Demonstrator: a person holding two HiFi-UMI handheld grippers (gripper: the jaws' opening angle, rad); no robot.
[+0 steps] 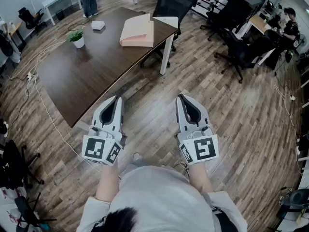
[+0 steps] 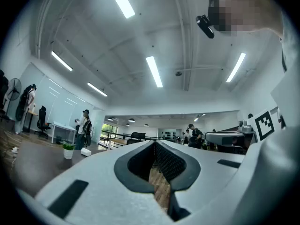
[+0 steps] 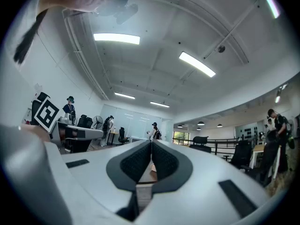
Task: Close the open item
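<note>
Head view: you hold two grippers low over the wood floor (image 1: 231,110), short of one dark table (image 1: 96,66). The left gripper (image 1: 117,99) and the right gripper (image 1: 181,96) each have their jaws pressed together with nothing between them, and each carries one marker cube.

On the table stand three things: one pink box (image 1: 137,33) with its flap raised, at the far end beside a black office chair (image 1: 174,1); one small white box (image 1: 98,25); and one potted plant (image 1: 77,37) near the left edge. The three are well apart from one another and well apart from both grippers.

Left gripper view: past its clenched jaws you see the plant and the white box side by side, and one standing person (image 2: 84,128) behind them.

Right gripper view: its jaws meet along one seam. This view adds a standing fan (image 3: 97,122) and ceiling light strips (image 3: 116,38), which the head view does not show.
</note>
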